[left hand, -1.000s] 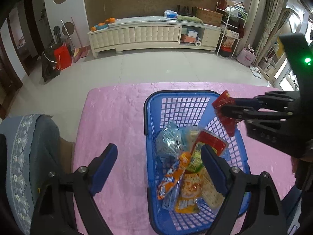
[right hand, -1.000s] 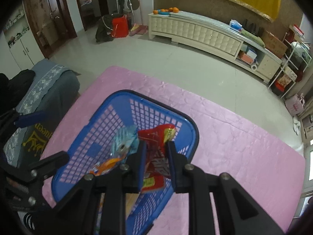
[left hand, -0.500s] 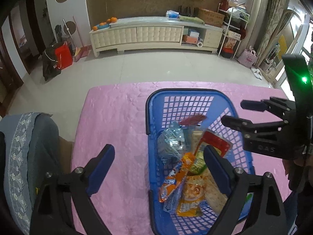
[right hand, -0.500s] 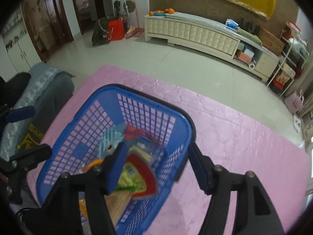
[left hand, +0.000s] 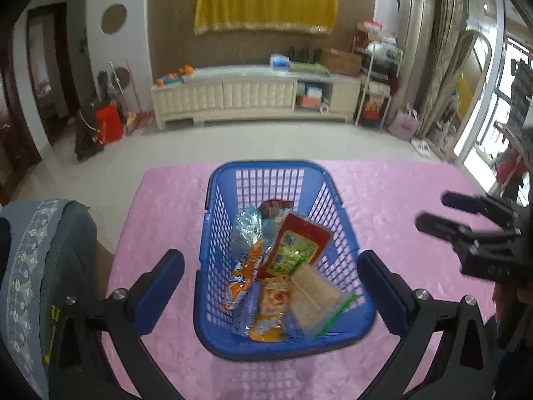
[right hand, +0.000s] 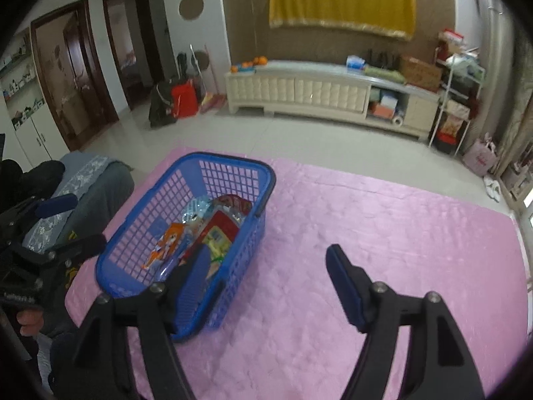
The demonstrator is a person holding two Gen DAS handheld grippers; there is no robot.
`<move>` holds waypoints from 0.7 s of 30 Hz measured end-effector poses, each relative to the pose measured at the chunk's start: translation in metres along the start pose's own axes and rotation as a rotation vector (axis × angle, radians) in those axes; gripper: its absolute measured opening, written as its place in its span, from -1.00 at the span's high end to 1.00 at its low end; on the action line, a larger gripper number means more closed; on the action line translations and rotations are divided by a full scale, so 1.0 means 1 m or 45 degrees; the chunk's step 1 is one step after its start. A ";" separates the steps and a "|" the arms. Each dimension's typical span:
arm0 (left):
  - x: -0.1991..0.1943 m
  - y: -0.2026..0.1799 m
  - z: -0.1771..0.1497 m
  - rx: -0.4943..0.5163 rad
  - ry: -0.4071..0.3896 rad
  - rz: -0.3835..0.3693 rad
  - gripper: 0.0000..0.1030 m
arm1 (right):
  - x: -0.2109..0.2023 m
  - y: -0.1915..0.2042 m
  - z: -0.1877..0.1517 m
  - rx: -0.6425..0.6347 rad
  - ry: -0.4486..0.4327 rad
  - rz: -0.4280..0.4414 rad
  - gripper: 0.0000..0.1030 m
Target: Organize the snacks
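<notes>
your blue basket (left hand: 336, 213) sits at frame centre in the left wrist view, on the pink cloth (left hand: 166, 206). it contains a red packet with a yellow-green label (left hand: 294, 246), an orange packet (left hand: 245, 271) and a clear zip bag (left hand: 316, 296); printing on all labels is too blurred to read. your left gripper (left hand: 271, 286) has just been opening and stands fully apart, straddling the basket, gripping nothing. your right gripper (right hand: 266, 280) has just been opening too; nothing lies between its pads.
</notes>
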State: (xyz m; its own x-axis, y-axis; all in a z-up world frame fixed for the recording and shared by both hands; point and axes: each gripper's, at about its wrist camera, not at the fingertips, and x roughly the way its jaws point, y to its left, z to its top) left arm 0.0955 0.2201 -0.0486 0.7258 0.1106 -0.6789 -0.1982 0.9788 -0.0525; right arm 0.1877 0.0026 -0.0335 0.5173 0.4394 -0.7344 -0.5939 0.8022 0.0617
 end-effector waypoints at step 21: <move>-0.160 -0.067 -0.056 -0.033 -0.437 0.091 -1.00 | -0.189 0.027 -0.053 0.010 -0.441 -0.090 -1.00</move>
State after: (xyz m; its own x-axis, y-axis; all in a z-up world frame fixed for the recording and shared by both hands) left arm -0.0441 0.1277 0.0229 0.8879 0.2346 -0.3958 -0.2700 0.9622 -0.0354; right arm 0.0418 -0.0804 0.0712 0.7363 0.4926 -0.4639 -0.5451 0.8380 0.0247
